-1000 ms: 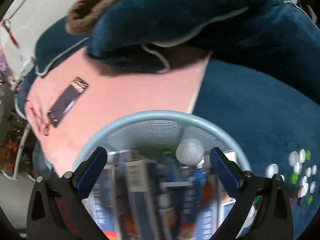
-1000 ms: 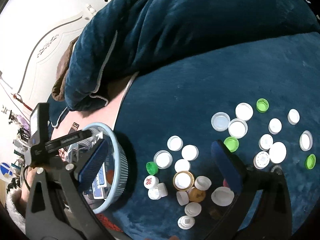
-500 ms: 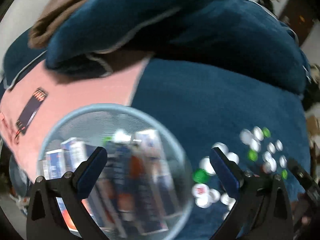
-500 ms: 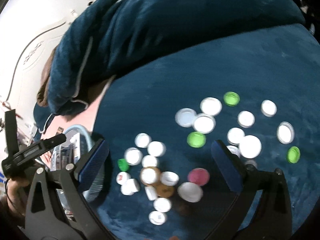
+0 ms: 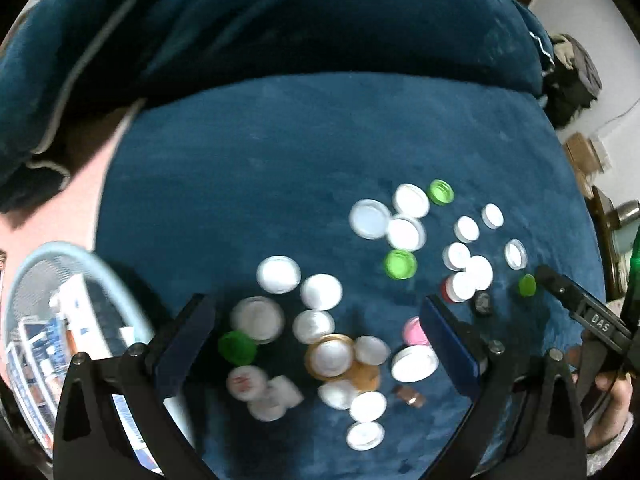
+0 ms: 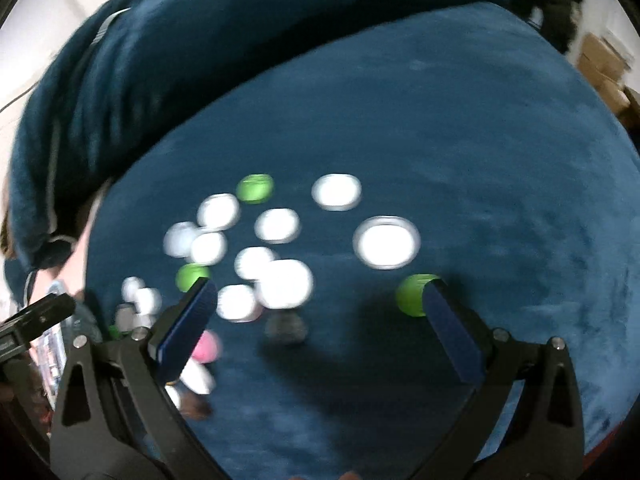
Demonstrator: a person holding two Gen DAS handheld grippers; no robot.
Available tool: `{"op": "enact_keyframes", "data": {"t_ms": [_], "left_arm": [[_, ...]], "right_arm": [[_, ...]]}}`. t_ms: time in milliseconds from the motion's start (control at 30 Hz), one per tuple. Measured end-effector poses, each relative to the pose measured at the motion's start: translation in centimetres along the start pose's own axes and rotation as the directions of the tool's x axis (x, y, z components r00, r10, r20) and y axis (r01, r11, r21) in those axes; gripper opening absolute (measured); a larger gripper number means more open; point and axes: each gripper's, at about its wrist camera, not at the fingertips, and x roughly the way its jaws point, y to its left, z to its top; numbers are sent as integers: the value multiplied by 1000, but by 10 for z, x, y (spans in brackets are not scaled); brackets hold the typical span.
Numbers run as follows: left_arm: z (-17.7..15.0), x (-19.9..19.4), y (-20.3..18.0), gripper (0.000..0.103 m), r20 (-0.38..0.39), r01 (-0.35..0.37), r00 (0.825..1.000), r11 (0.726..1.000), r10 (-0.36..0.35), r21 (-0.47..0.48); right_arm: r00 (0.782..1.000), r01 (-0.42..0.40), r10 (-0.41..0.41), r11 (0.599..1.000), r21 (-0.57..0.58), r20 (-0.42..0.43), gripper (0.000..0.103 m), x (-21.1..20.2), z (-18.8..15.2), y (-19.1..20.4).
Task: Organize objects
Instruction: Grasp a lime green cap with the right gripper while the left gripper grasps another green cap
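Several bottle caps, mostly white with a few green, lie scattered on a dark blue plush blanket (image 5: 304, 152). A gold-rimmed cap (image 5: 330, 356) and a pink cap (image 5: 414, 330) sit among them. My left gripper (image 5: 318, 342) hangs open above the near cluster, nothing between its fingers. In the right wrist view the caps are blurred; my right gripper (image 6: 320, 320) is open over a small dark object (image 6: 286, 326), with a green cap (image 6: 412, 294) by its right finger. A light blue mesh basket (image 5: 60, 250) holding blue and white boxes stands at the left.
A heaped blue blanket (image 5: 280, 28) rises behind the caps. Pink sheet (image 5: 80, 184) shows at the left near the basket. Cardboard boxes (image 6: 604, 64) and dark clutter lie beyond the right edge. A hand on the right gripper (image 5: 612, 396) shows at the left view's right edge.
The left gripper has swung right, from over the basket to over the bottle caps. The right gripper has moved right and closer to the caps. Both stay open.
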Motion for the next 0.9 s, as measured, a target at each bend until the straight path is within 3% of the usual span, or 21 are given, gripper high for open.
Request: {"op": "enact_keyframes", "data": {"t_ms": [200, 367, 467, 500, 767, 900], "left_arm": [[8, 29, -21, 102, -53, 10, 999, 1000, -11, -12], [8, 44, -37, 102, -78, 13, 997, 1000, -11, 22], [6, 50, -45, 102, -90, 22, 996, 999, -18, 41], [5, 50, -48, 102, -92, 29, 995, 998, -24, 48], [2, 60, -80, 102, -108, 138, 986, 985, -127, 100], [4, 70, -82, 101, -97, 108, 990, 989, -98, 105]], "right_arm": [[994, 58, -59, 998, -8, -91, 101, 21, 2, -40], [991, 55, -57, 998, -21, -124, 81, 36, 1, -43], [989, 67, -72, 997, -48, -126, 48, 42, 0, -41], [990, 69, -75, 996, -58, -119, 30, 43, 0, -40], [994, -24, 29, 998, 51, -106, 31, 32, -5, -48], [992, -33, 41, 997, 70, -116, 31, 33, -10, -49]]}}
